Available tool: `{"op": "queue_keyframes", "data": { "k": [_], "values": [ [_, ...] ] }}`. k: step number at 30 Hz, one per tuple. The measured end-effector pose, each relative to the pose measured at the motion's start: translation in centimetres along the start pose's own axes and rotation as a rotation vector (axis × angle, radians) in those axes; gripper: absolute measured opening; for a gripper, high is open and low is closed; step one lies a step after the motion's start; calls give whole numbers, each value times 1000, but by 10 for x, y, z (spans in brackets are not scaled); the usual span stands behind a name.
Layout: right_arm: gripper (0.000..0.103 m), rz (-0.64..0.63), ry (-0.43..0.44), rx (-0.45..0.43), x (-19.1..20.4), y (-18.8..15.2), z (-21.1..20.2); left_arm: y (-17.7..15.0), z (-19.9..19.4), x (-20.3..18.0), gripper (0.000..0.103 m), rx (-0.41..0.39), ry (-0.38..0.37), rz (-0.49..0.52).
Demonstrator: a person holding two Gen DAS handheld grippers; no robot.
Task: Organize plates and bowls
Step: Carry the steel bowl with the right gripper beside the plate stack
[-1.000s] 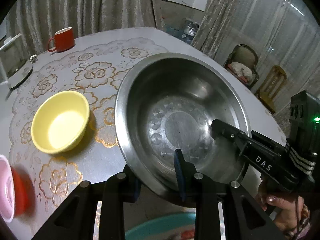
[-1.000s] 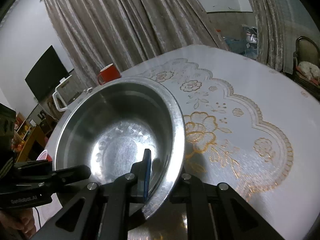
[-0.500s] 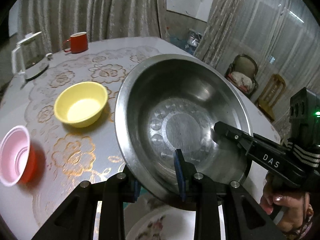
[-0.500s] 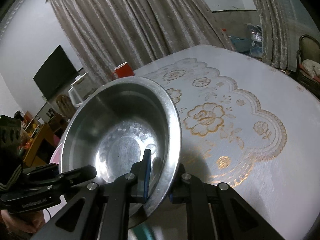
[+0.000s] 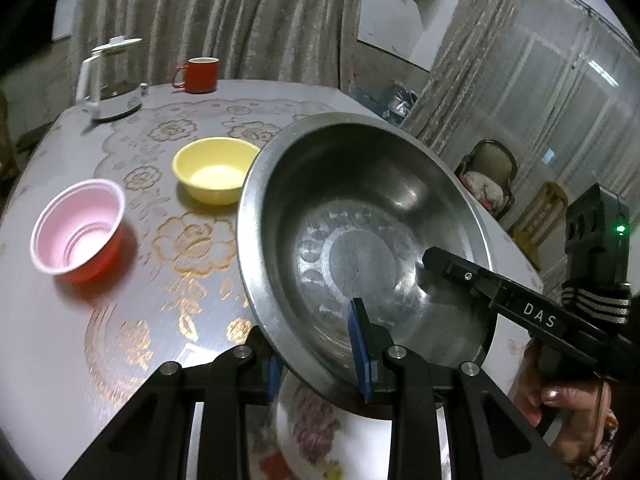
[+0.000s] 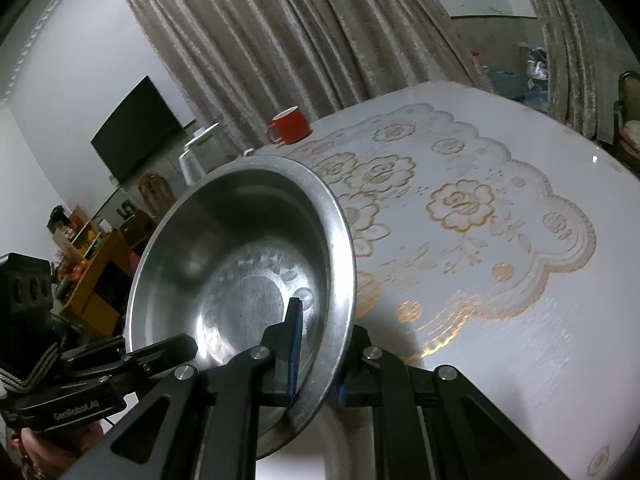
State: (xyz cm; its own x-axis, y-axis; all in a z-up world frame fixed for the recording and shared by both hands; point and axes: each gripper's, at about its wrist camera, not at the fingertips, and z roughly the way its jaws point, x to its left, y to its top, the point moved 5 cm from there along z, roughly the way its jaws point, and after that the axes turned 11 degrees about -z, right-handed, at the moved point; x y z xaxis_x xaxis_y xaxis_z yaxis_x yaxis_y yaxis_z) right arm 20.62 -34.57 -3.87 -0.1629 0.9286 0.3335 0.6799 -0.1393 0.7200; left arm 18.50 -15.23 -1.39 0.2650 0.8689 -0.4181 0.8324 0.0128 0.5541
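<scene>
- Carried across the table since a second ago, the steel bowl [image 5: 360,248] is now held above a floral plate [image 5: 316,436], and the pink-lined red cup [image 5: 78,226] and the white kettle [image 5: 108,80] have come fully into the left wrist view.
- Nearest the left camera, the left gripper [image 5: 320,354] is clamped on the bowl's near rim, one blue pad inside the wall and one outside.
- At the bowl's opposite edge, the right gripper [image 6: 316,354] is likewise clenched on the rim, with a blue pad [image 6: 295,344] pressed against the inner wall.
- The bowl is held tilted and clear of the table [image 6: 520,352] between the two grippers; a hand [image 5: 560,404] is seen on the right gripper's handle.
- Only part of the floral plate is visible beneath the bowl, blurred.
- Beyond the bowl's left rim, a yellow bowl [image 5: 214,170] is set on the flower-patterned tablecloth [image 5: 188,244], with the cup standing apart to its left.
- Farthest back, a red mug [image 5: 200,75] and the kettle are seen near the table's far edge, before grey curtains [image 5: 224,16].
</scene>
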Motion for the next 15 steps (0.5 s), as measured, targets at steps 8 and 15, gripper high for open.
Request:
{"op": "queue_keyframes", "data": {
  "k": [8,15],
  "values": [
    [14,-40,29,10,37,-13,-10,-24,-29,25,29,-20,1,-37],
    [14,-79,74,34,75,-24,-9,-42,-60,50,29,-50,28,-70]
  ]
}}
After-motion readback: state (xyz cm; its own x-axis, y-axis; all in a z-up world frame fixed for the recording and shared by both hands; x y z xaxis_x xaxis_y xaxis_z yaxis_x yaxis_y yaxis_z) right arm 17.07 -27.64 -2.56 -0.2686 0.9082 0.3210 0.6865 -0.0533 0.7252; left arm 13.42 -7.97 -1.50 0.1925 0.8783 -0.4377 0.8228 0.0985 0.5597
